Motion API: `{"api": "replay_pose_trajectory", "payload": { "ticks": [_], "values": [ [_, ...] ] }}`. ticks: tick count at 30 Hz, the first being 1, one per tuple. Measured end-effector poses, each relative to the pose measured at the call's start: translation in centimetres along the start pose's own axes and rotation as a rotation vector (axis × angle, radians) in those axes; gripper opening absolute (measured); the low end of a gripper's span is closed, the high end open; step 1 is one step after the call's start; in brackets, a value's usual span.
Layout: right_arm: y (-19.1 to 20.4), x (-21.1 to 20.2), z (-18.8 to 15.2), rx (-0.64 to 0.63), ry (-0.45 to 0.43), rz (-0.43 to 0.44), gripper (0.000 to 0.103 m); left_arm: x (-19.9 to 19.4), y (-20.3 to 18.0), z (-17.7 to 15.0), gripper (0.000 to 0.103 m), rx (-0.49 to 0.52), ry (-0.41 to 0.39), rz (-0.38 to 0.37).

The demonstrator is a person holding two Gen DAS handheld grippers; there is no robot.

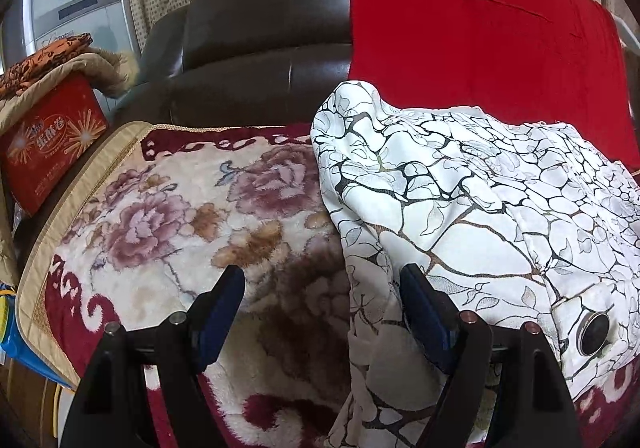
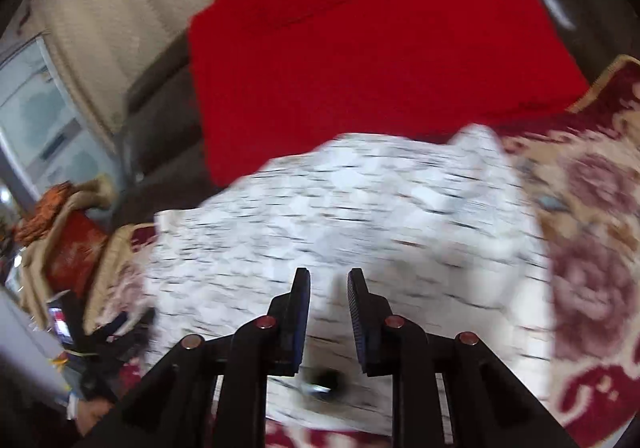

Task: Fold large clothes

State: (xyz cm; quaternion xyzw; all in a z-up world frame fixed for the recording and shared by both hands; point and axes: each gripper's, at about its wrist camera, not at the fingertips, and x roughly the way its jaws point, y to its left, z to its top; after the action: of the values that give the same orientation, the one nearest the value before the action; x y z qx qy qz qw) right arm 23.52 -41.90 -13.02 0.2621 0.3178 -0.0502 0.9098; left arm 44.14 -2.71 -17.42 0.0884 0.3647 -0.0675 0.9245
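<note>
White garment with black crackle print (image 1: 460, 199) spread over a floral plush blanket (image 1: 180, 207) on the sofa, red cloth (image 1: 472, 31) draped just behind it. Left gripper (image 1: 320, 292) wide open, garment's near-left edge lying between the fingers, not pinched. Right gripper (image 2: 329, 284) showing a narrow gap, nothing held, hovering over the blurry garment, big dark button (image 2: 326, 380) right under it.
</note>
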Motion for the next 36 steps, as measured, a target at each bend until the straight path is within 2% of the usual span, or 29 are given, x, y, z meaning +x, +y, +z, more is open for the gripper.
{"api": "replay_pose_trajectory", "payload": {
  "ticks": [6, 8, 10, 14, 22, 26, 29, 30, 32, 36],
  "values": [
    [4.1, 5.3, 0.0, -0.023, 0.106, 0.063, 0.023, 0.2, 0.1, 0.0, 0.082, 0.011, -0.002, -0.008],
    [4.4, 7.2, -0.9, -0.014, 0.161, 0.055, 0.023, 0.2, 0.1, 0.0, 0.082, 0.012, -0.002, -0.012],
    [4.4, 9.3, -2.0, -0.027, 0.225, 0.008, 0.022, 0.2, 0.1, 0.0, 0.082, 0.009, 0.001, -0.016],
    [4.7, 8.9, -2.9, -0.083, 0.197, -0.012, 0.022, -0.2, 0.6, 0.1, 0.082, -0.023, 0.009, -0.034],
    [4.6, 5.4, -2.8, -0.055, 0.092, 0.09, 0.023, -4.3, 2.4, -0.2, 0.082, -0.149, 0.004, -0.07],
    [5.3, 5.2, -2.7, -0.057, 0.092, 0.128, 0.023, -5.6, 3.2, -3.0, 0.082, -0.271, 0.055, -0.158],
    [5.3, 7.1, -3.6, -0.044, 0.181, 0.112, 0.023, -5.0, 3.5, -5.3, 0.082, -0.386, 0.14, -0.235],
    [5.3, 8.1, -4.0, -0.059, 0.216, 0.079, 0.022, -4.8, 3.7, -5.9, 0.082, -0.438, 0.163, -0.27],
    [5.6, 8.7, -4.3, -0.088, 0.222, 0.053, 0.022, -4.4, 3.8, -6.7, 0.082, -0.506, 0.175, -0.329],
    [5.6, 8.2, -4.1, -0.079, 0.22, 0.078, 0.022, -3.6, 3.5, -6.9, 0.082, -0.579, 0.164, -0.449]
  ]
}}
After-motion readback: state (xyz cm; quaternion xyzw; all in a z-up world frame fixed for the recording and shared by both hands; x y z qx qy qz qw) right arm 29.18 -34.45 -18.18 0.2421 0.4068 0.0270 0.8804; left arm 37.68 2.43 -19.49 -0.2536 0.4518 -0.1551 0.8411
